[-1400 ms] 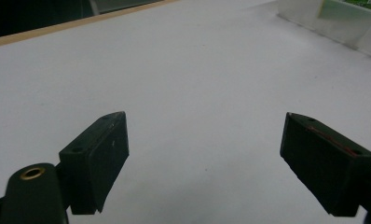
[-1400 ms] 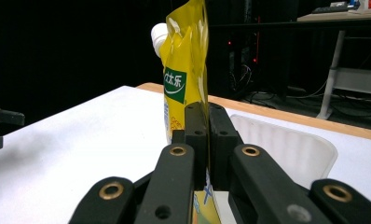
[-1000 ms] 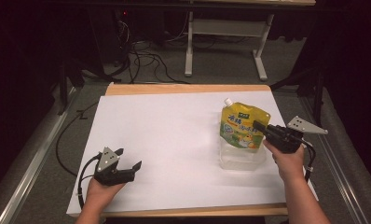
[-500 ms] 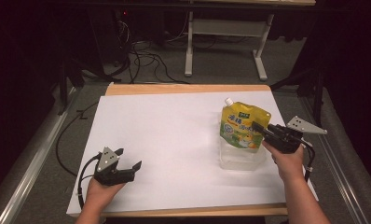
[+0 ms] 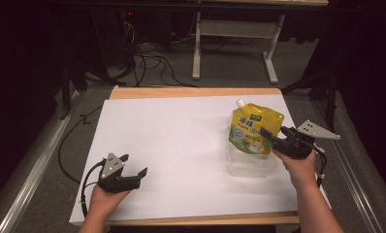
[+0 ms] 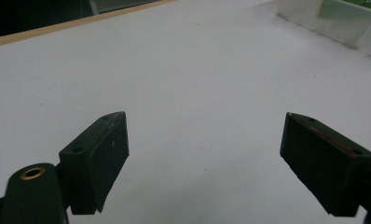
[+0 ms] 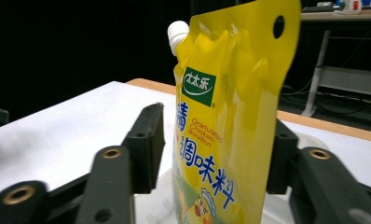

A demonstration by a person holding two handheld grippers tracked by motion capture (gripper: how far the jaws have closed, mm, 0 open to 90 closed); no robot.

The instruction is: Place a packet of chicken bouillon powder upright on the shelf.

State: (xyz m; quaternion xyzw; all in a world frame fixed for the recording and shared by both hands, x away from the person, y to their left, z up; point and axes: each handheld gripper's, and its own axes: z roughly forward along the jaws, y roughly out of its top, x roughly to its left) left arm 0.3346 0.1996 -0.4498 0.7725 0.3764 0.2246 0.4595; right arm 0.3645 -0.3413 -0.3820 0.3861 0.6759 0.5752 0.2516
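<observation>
Right fingers [image 7: 146, 149]: standing part-way apart on either side of the yellow granulated chicken bouillon pouch [image 7: 230, 126]; the jaws have just been opening, and a gap shows between the left pad and the pouch face. On the far side I cannot tell whether the pad touches the foil.
Right gripper [image 5: 274, 137]: level, pointed in from the right edge of the counter [image 5: 181, 141], its grey plate out to the right.
Pouch position: upright, white spout [image 7: 178, 33] at its top left corner, its foot inside a clear plastic container [image 5: 249, 162] near the right side of the white counter; it leans slightly, as seen from the high view.
Step in hand, as judged: letting go of the pouch after standing it in the container.
How to do it well: open both pads fully clear of the foil before drawing back; pull away straight along the line of the jaws, level, so that neither pad drags a soft side and tips the pouch out; watch the lean before leaving it.
Risk, as judged: the pouch is tall and limp, the container low; a brush on withdrawal could topple it.
Right hand and forearm: come in from the bottom right, wrist straight behind the gripper.
Left fingers [image 6: 97, 158]: wide apart, nothing between them, bare white counter beyond.
Left gripper [image 5: 133, 175]: rests low at the near left of the counter, well apart from the pouch, hand wrapped beneath it.
</observation>
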